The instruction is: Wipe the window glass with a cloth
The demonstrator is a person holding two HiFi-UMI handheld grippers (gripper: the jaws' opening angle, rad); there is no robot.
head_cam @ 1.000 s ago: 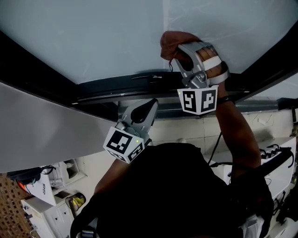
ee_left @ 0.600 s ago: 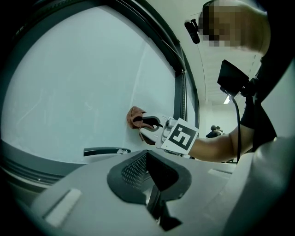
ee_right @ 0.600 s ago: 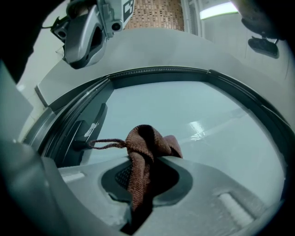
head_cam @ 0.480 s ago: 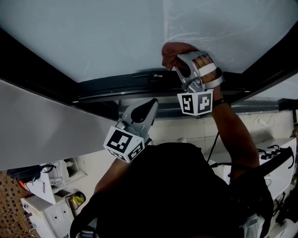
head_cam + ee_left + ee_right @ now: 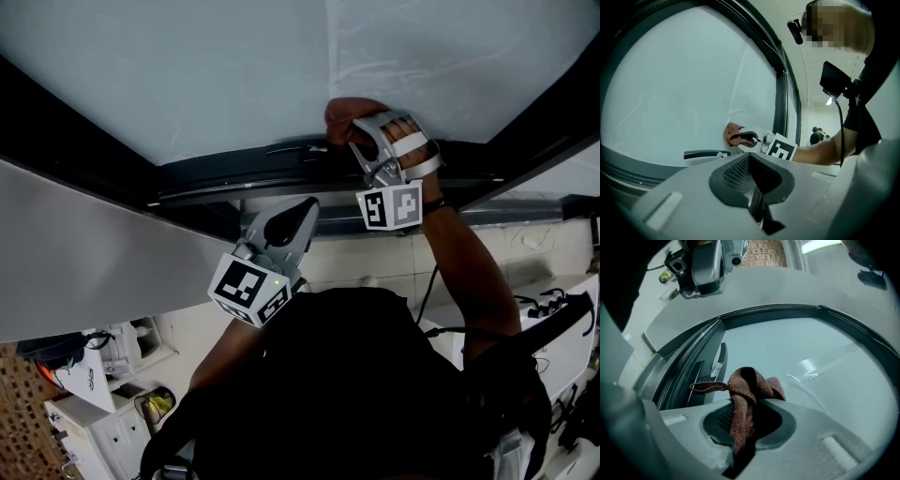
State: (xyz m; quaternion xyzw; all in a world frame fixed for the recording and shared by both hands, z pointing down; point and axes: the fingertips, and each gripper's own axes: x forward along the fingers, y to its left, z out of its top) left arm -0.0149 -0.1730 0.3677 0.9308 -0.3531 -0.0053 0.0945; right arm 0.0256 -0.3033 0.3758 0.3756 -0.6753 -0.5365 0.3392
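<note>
The pale window glass (image 5: 216, 66) fills the top of the head view. A brown cloth (image 5: 343, 111) is pressed on its lower edge, just above the dark frame, and my right gripper (image 5: 361, 131) is shut on it. In the right gripper view the cloth (image 5: 748, 389) bunches out of the jaws against the glass (image 5: 806, 352). My left gripper (image 5: 302, 214) hangs lower, off the glass, shut and holding nothing. In the left gripper view my left gripper (image 5: 753, 180) points at the glass (image 5: 679, 93), with the cloth (image 5: 732, 133) and the right gripper (image 5: 751, 138) ahead.
A dark window frame (image 5: 103, 155) runs under the glass, with a black handle (image 5: 705, 153) left of the cloth. A grey panel (image 5: 84, 253) lies at the left. White cabinets (image 5: 103, 412) and cables sit below. People (image 5: 817, 136) stand far off.
My right gripper has slid the cloth down the glass toward the lower frame. The left gripper has stayed where it was.
</note>
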